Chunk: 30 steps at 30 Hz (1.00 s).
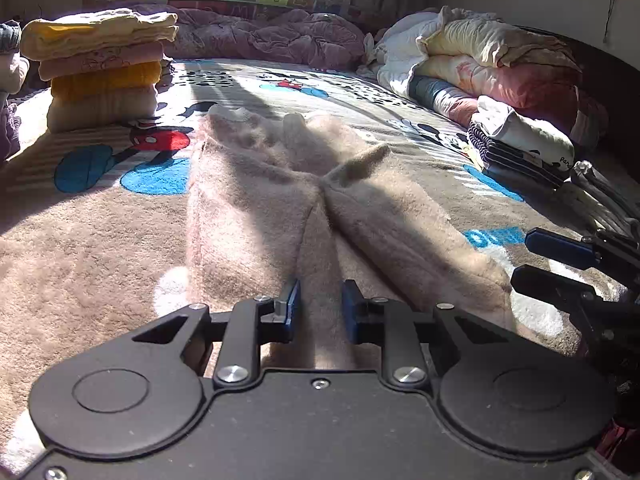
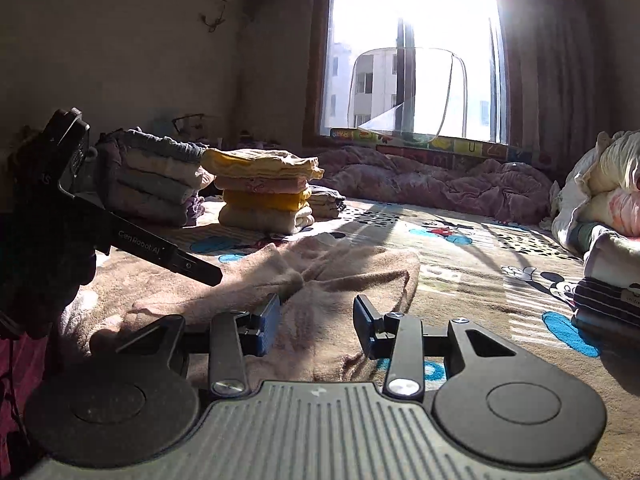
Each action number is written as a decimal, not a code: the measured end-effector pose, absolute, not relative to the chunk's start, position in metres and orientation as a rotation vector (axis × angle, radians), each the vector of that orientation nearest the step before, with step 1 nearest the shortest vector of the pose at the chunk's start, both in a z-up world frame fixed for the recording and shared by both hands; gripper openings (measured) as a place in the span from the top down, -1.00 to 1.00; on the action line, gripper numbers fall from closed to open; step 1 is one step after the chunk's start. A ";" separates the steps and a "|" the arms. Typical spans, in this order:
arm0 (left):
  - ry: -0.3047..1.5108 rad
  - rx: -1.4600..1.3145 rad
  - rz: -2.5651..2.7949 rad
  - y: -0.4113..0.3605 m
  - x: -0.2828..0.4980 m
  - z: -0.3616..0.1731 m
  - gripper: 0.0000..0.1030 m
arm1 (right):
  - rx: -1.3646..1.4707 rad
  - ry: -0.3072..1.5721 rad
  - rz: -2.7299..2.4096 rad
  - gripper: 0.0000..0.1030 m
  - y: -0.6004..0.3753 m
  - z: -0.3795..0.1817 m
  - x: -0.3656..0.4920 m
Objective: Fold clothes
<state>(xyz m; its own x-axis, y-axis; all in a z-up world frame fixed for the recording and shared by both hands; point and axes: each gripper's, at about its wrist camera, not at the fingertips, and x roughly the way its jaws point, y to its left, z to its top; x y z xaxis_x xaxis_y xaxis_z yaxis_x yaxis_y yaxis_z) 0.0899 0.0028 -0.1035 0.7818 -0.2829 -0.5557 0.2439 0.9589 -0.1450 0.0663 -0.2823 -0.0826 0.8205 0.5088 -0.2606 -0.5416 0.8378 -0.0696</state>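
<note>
Jaws of both grippers parted; beige garment [image 1: 256, 200] hem hidden beneath them.

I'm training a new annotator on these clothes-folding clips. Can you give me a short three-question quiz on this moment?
1. True or false: the left gripper has its fingers clamped shut on the beige fleece garment.
2. Multiple choice: what colour is the top item of the folded stack beyond the garment? A) blue B) yellow C) black
3. Fill in: the garment lies on a blanket printed with cartoon ____ figures.

Key
1. False: the fingers stand apart, with fleece showing between them. The right gripper is open too.
2. B
3. Mouse
</note>
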 end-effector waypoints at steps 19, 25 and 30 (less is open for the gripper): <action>0.442 -0.089 -0.322 0.046 0.021 -0.079 -0.24 | -0.222 0.320 0.531 0.12 -0.269 -0.094 0.036; 0.383 0.245 -0.383 0.035 -0.022 -0.076 -0.60 | -0.502 0.257 0.534 -0.09 -0.265 -0.103 0.001; 0.394 0.573 -0.417 0.018 -0.038 -0.100 -0.63 | -0.672 0.287 0.569 -0.12 -0.250 -0.120 -0.011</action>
<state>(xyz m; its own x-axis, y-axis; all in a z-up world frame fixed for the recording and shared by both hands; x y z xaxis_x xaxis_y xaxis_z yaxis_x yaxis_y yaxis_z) -0.0385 0.0176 -0.0996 0.8443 -0.2659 -0.4653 0.4796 0.7622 0.4347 -0.0114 -0.2503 -0.1197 0.8113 0.4012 -0.4253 -0.5805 0.6391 -0.5045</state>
